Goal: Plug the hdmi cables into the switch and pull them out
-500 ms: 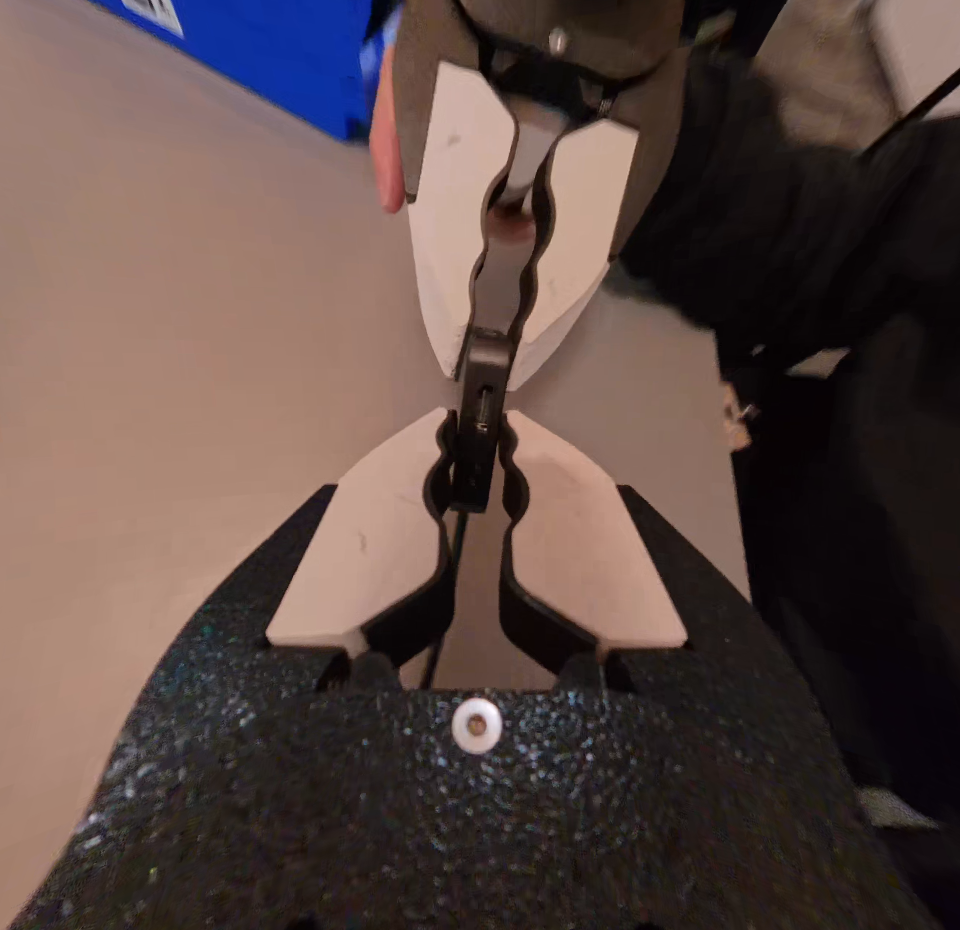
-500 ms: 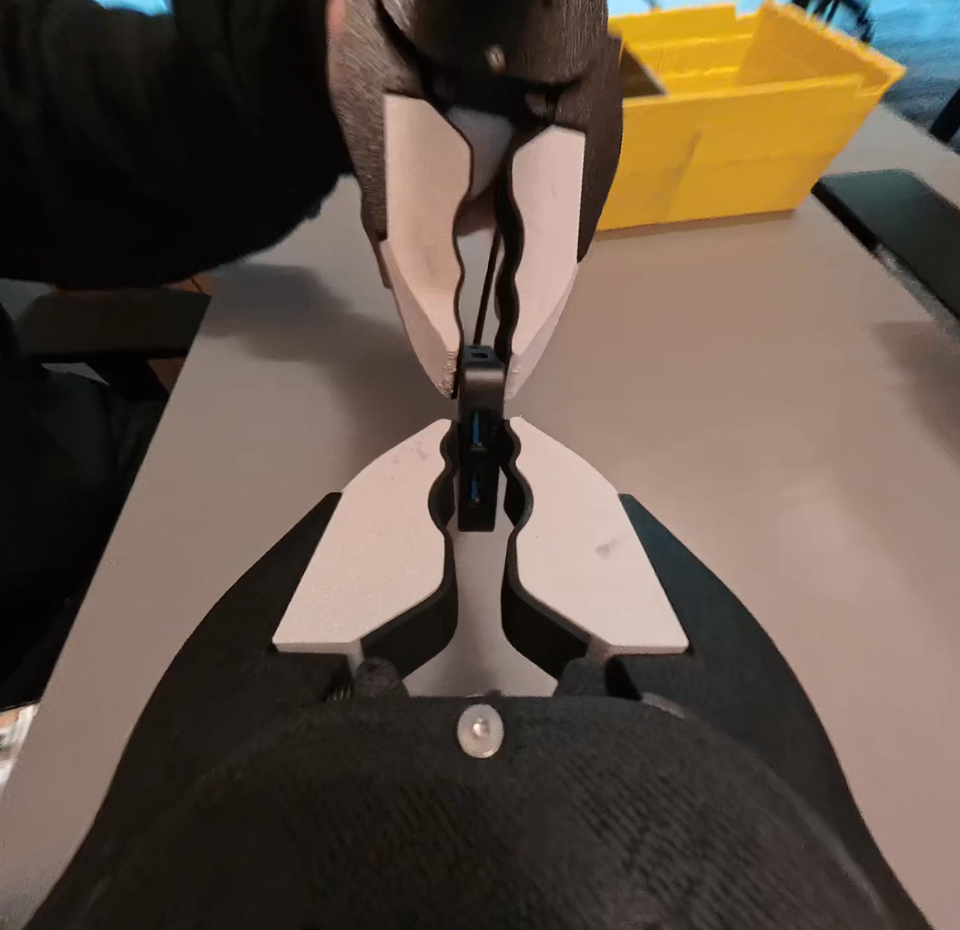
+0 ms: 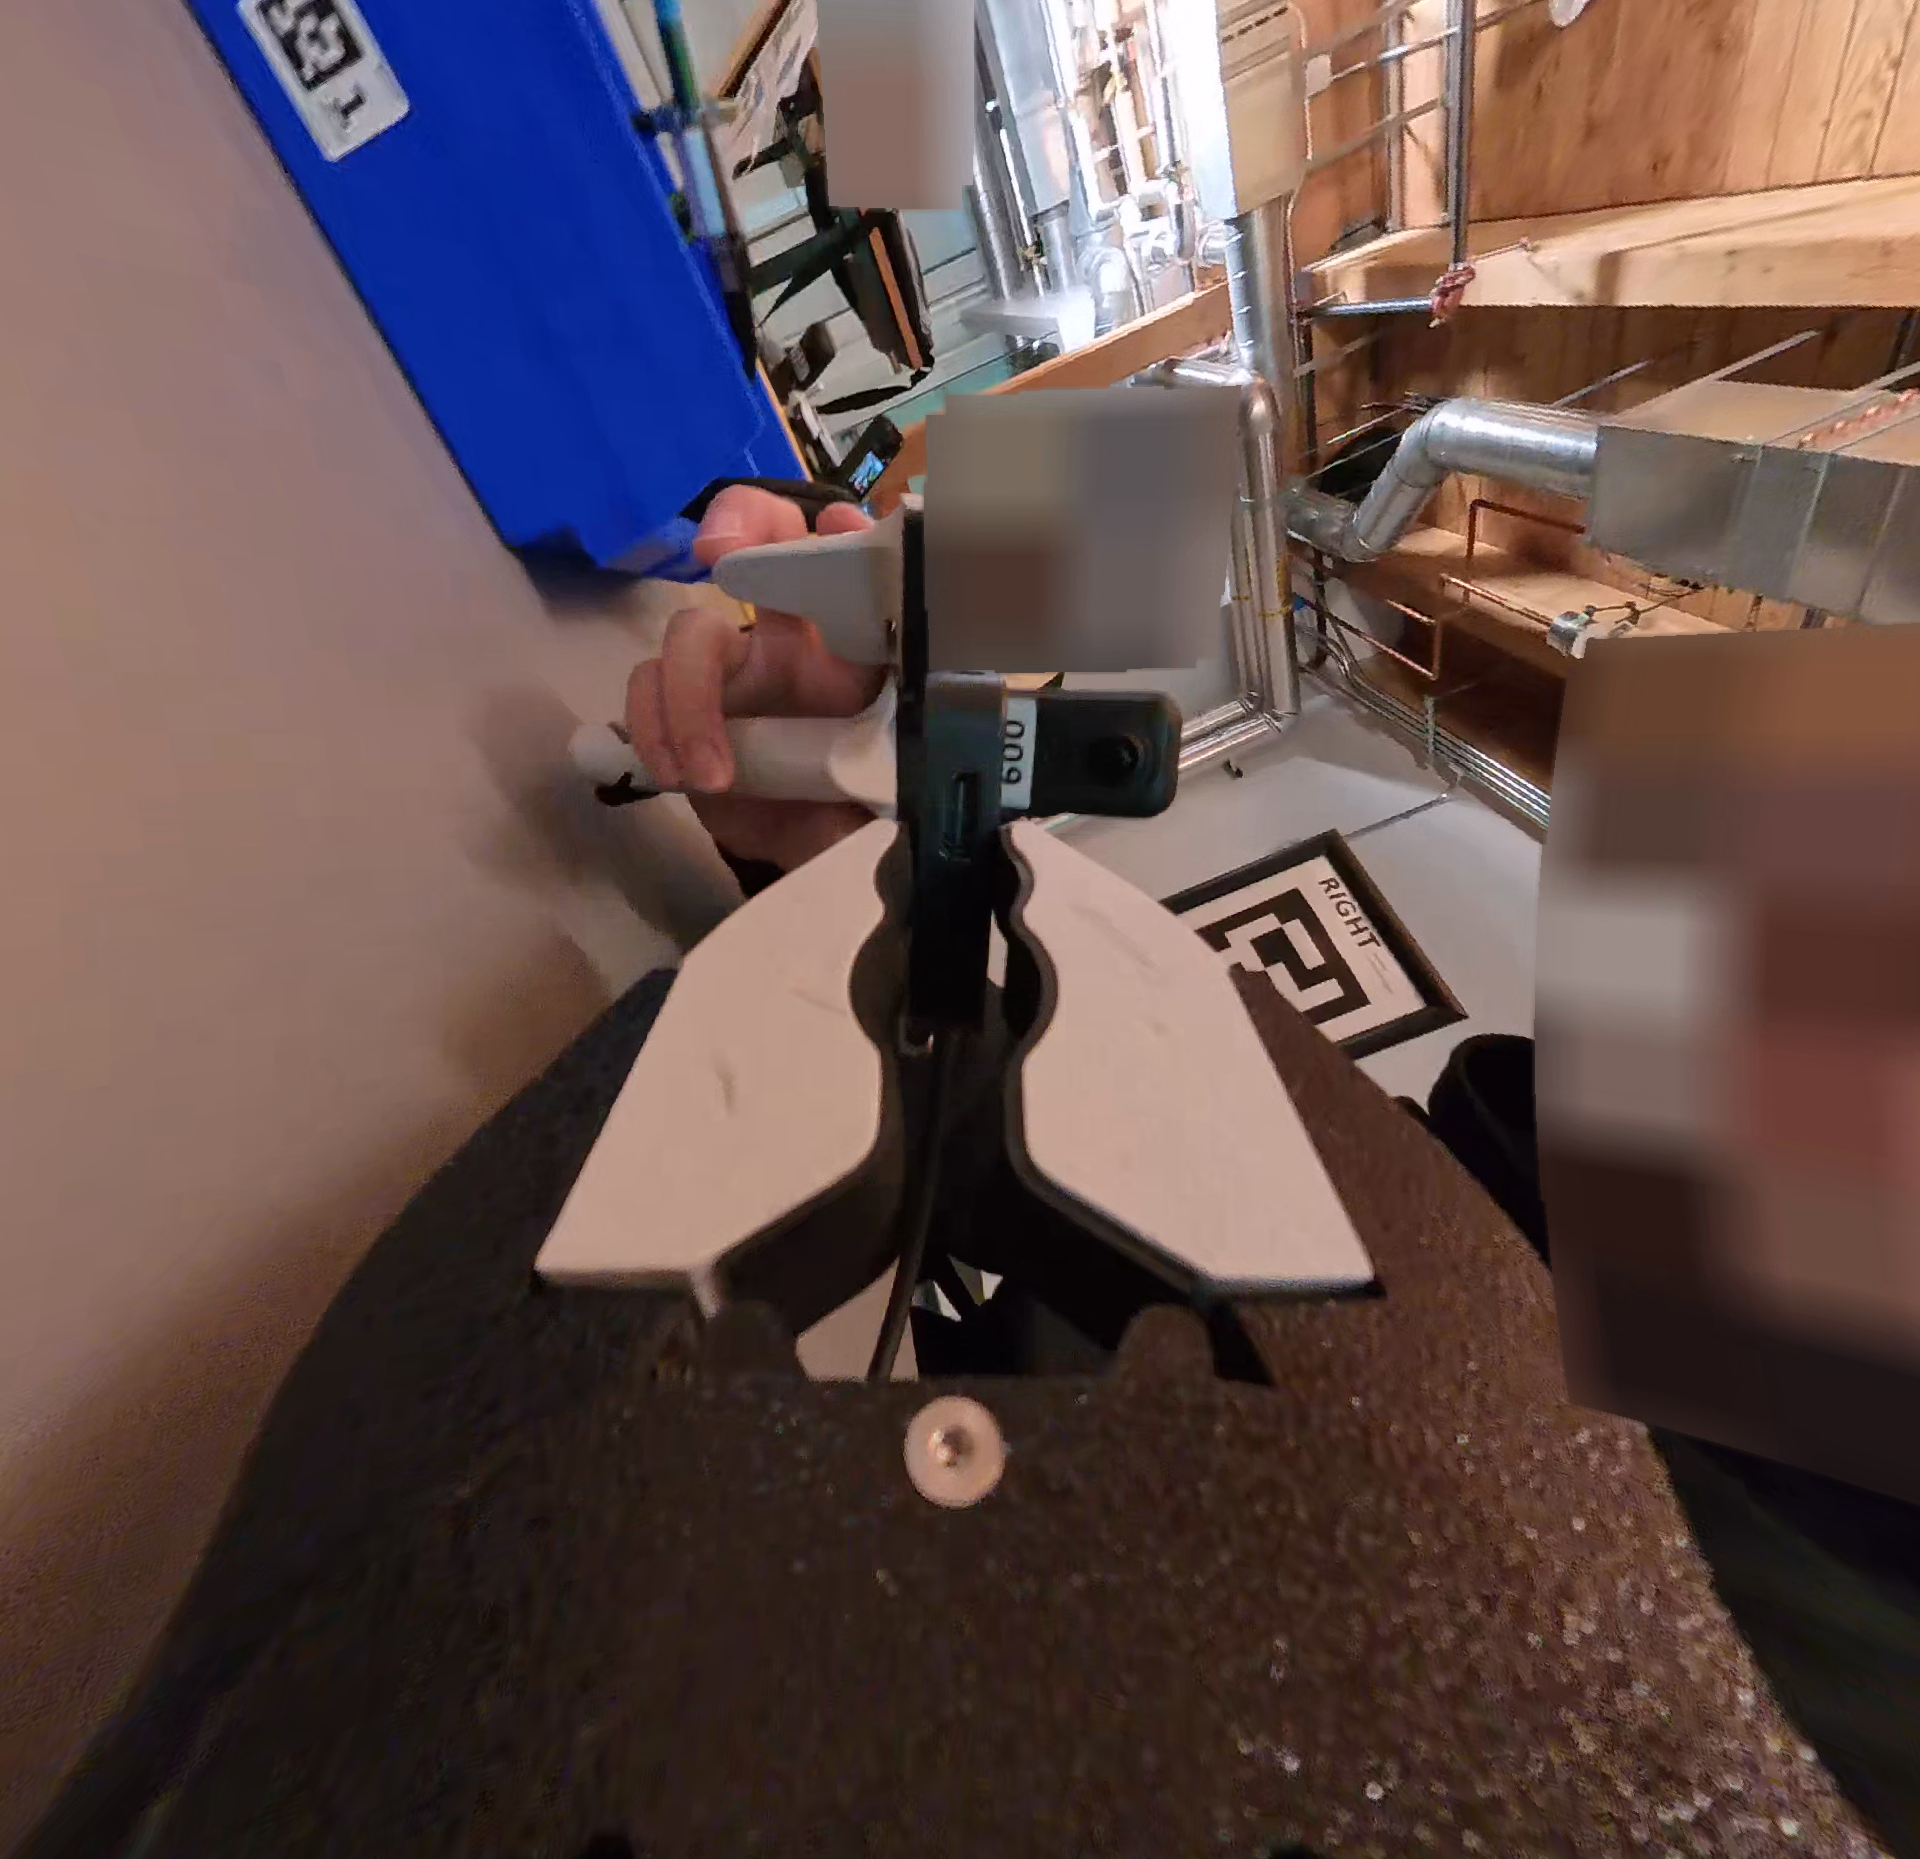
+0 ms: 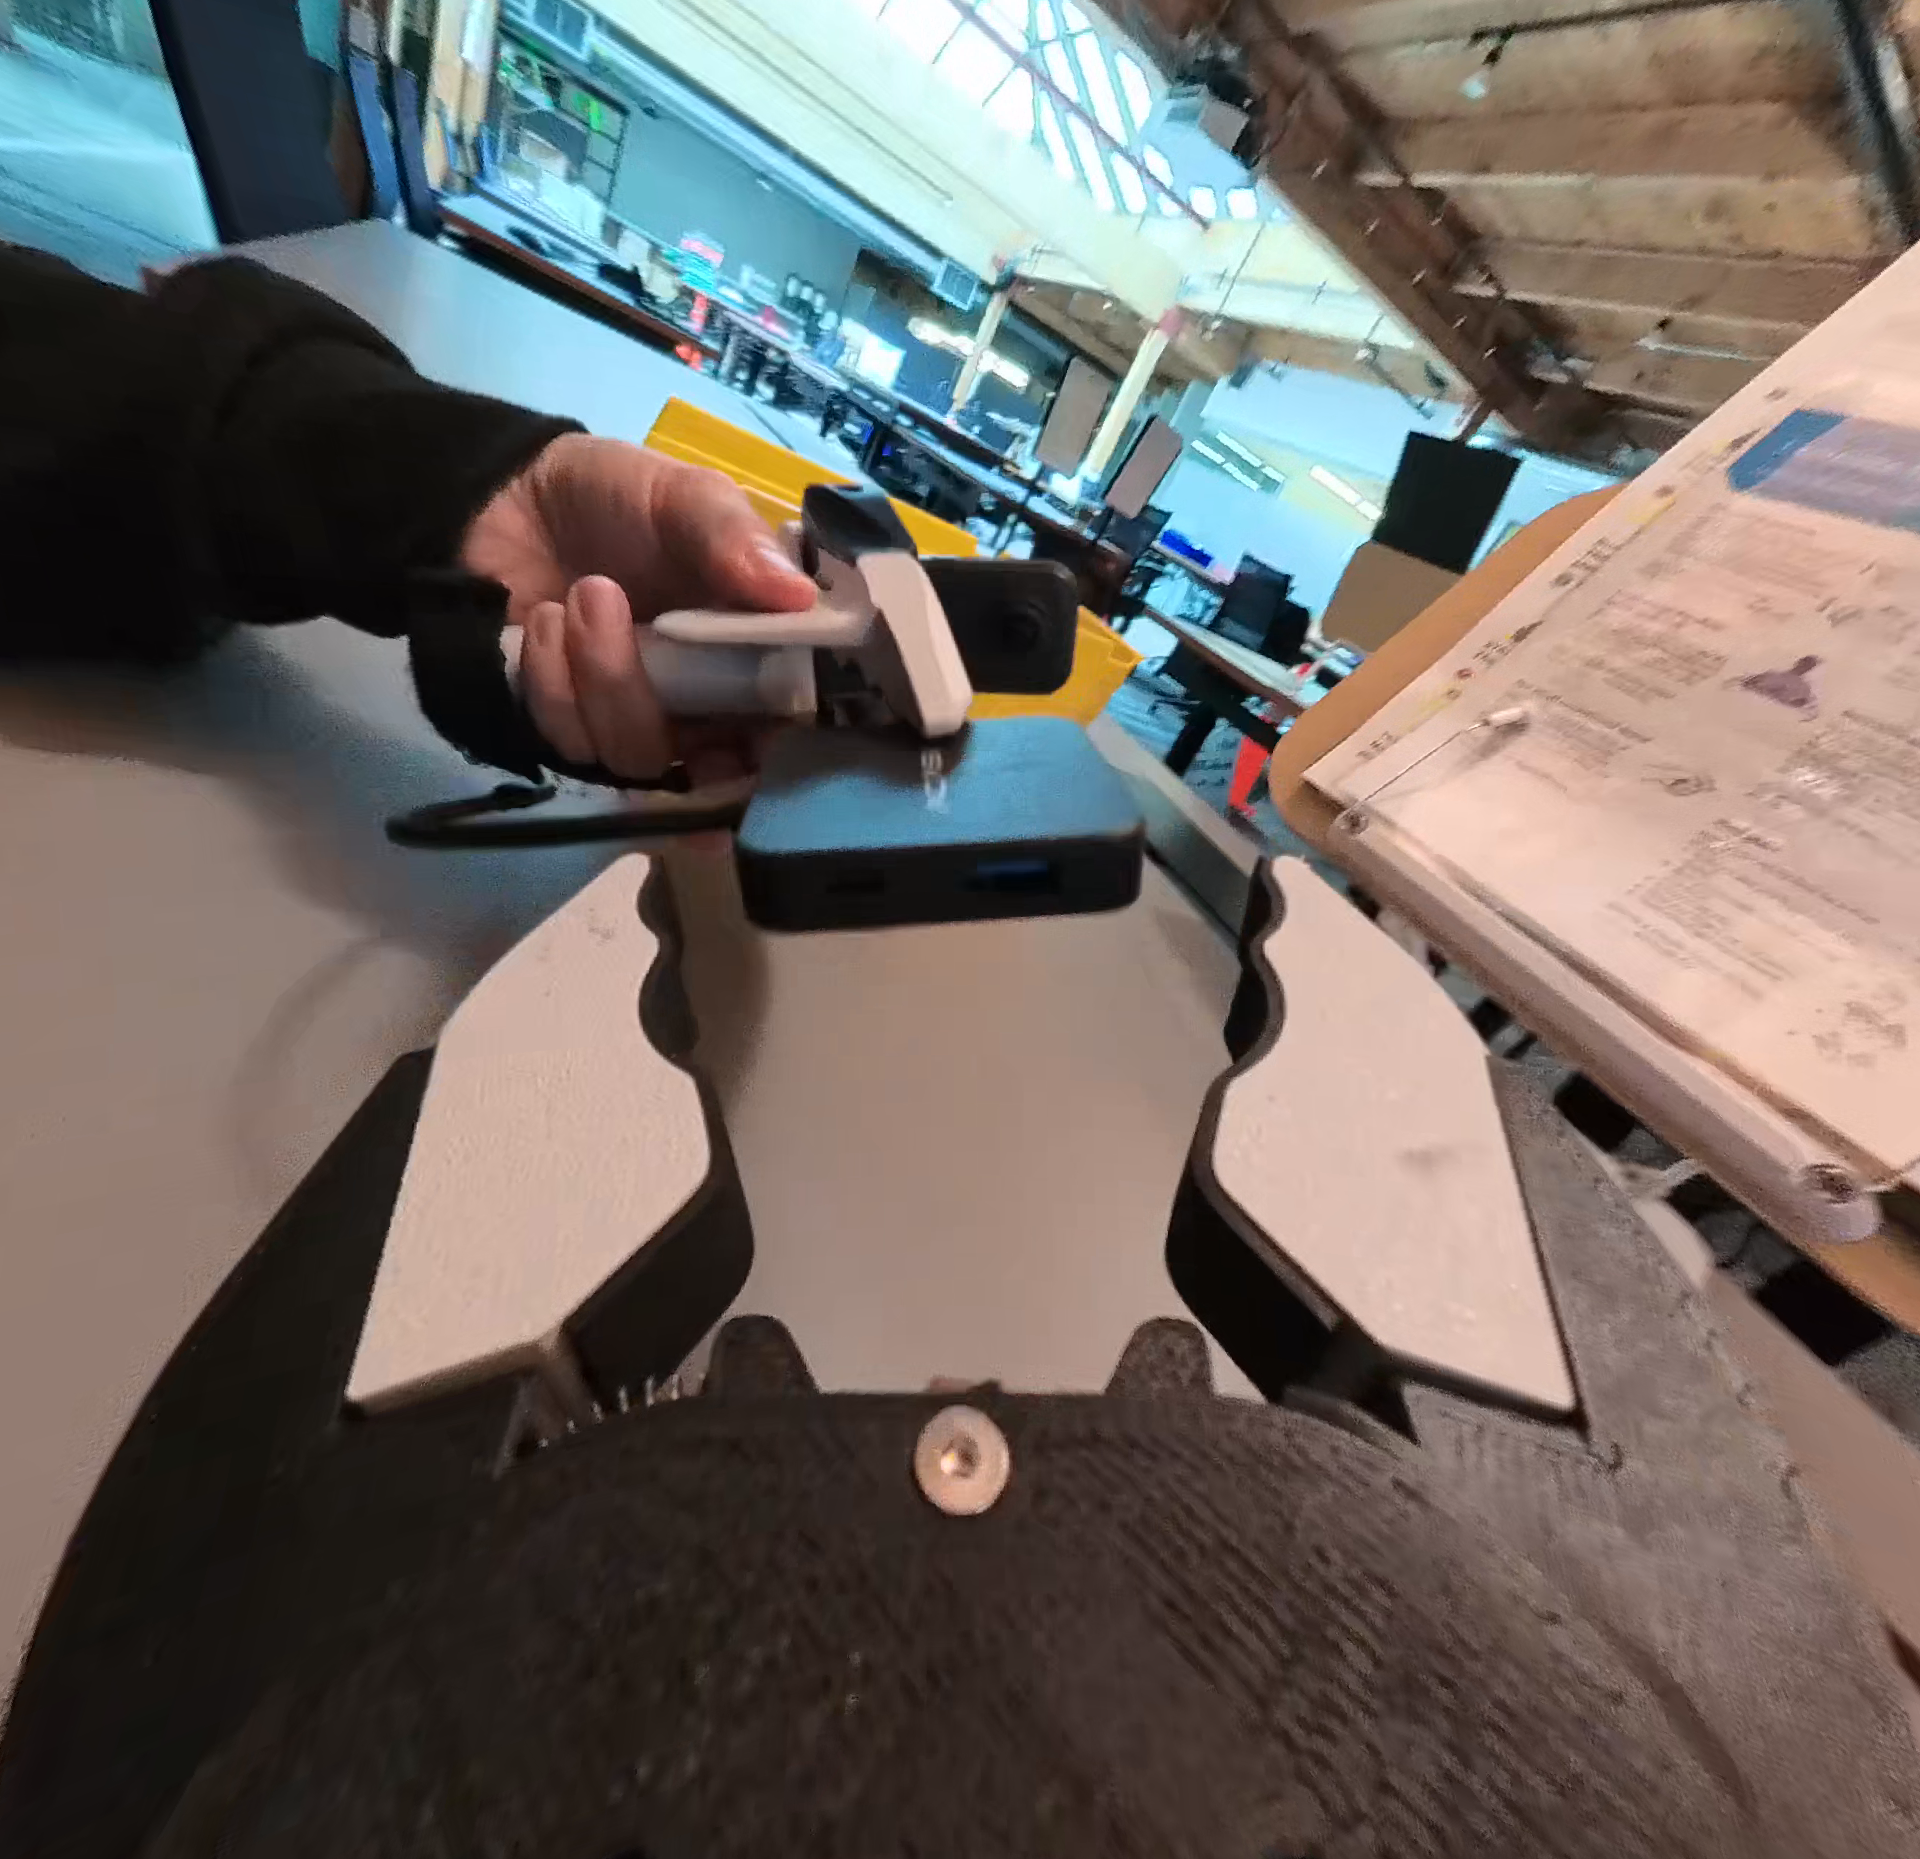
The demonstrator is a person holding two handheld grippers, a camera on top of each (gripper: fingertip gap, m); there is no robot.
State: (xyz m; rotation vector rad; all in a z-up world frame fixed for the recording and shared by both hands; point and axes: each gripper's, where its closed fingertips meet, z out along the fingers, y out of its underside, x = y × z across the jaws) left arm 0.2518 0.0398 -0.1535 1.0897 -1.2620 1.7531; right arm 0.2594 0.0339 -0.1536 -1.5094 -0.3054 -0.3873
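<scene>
The switch (image 4: 935, 833), a flat black box with ports along its near edge, sits at 12 o'clock just past the tips of the right claw (image 4: 951, 916). That claw is spread wide and holds nothing; bare grey worktop (image 4: 956, 1134) shows between its white fingers (image 4: 561, 1082). Whether the switch rests on the worktop or is held just above it cannot be told.

In the left wrist view, the left claw (image 3: 951, 864) is closed tight on the switch (image 3: 951, 905), seen here edge-on as a thin upright slab. A black cable (image 3: 914, 1238) runs back from the switch between the claw's fingers.

In the right wrist view, one white finger of the left claw presses on the switch's top face, and the left hand (image 4: 623, 583), in a black sleeve, grips the handle at 10 o'clock. The cable (image 4: 540, 822) loops out of the switch toward 9 o'clock.

Farther off, a yellow bin (image 4: 1101, 656) stands behind the switch and a printed sheet on a board (image 4: 1662, 718) leans at 2 o'clock. In the left wrist view, a blue bin (image 3: 499, 251) stands at 11 o'clock.
</scene>
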